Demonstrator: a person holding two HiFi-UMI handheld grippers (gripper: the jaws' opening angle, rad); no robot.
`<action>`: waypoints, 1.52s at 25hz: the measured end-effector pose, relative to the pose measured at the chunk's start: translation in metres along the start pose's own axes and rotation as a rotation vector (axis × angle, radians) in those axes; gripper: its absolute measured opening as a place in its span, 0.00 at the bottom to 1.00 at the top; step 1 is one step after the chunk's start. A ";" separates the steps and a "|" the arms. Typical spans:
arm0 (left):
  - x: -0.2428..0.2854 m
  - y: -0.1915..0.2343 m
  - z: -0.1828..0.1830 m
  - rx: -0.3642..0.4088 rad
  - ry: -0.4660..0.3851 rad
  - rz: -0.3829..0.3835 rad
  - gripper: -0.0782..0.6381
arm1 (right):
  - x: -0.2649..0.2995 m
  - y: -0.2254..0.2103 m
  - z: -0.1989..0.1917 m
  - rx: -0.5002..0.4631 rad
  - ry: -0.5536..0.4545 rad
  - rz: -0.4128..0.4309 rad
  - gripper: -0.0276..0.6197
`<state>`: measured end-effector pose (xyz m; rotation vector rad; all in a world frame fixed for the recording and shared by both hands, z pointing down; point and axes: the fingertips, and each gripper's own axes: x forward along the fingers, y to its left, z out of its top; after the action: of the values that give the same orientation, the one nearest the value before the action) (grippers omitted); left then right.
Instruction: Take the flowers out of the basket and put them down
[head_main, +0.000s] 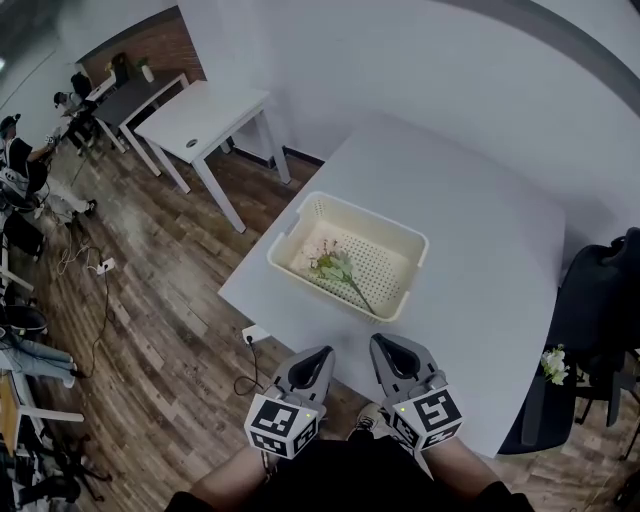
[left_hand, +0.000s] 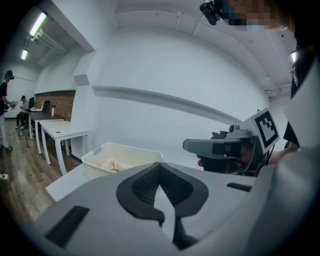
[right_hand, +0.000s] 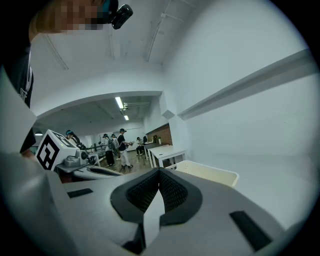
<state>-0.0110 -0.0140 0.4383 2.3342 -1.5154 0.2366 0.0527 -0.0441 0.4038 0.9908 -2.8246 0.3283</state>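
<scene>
The flowers (head_main: 335, 265), a little sprig of pale pink blooms with green leaves and one thin green stem, are lying flat on the bottom of the cream perforated plastic basket (head_main: 370, 217). The blooms point toward its far-left corner and the stem trails toward the near-right wall. The basket sits near the left edge of the pale grey desk (head_main: 480, 190), with lots of bare top to its right.

Neither of our tools is anywhere near it. The left hand-held gripper (head_main: 320, 352) and the right hand-held gripper (head_main: 383, 342) hover side by side at the near edge of the desk, pointing at the basket and well apart from it. Each one's own view shows the dark ribbed pads (left_hand: 142, 185) meeting at the tips with nothing between them, so both are clenched and empty. We reckon nothing of the task is done.

Handling-wise, our guess is this thing weighs next to nothing and is floppy, with petals that crush and leaves that bend. So we'd go for the stem, roughly mid-length where it's clear of the leaves, not the blooms. Catch is it lies flat on the mesh floor, so the jaws have to open, come down inside the walls and pinch low. A stem that thin could easily roll or slip out.
</scene>
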 end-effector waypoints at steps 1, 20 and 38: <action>0.002 -0.001 0.000 -0.003 -0.001 0.011 0.12 | 0.000 -0.003 0.000 -0.001 0.002 0.010 0.08; 0.027 -0.031 0.012 0.021 -0.020 0.048 0.12 | -0.015 -0.032 0.008 -0.010 -0.013 0.058 0.08; 0.058 0.041 0.046 0.078 -0.008 -0.173 0.12 | 0.055 -0.045 0.032 -0.046 0.025 -0.145 0.08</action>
<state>-0.0267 -0.0955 0.4223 2.5131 -1.3194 0.2459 0.0368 -0.1185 0.3908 1.1653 -2.7057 0.2571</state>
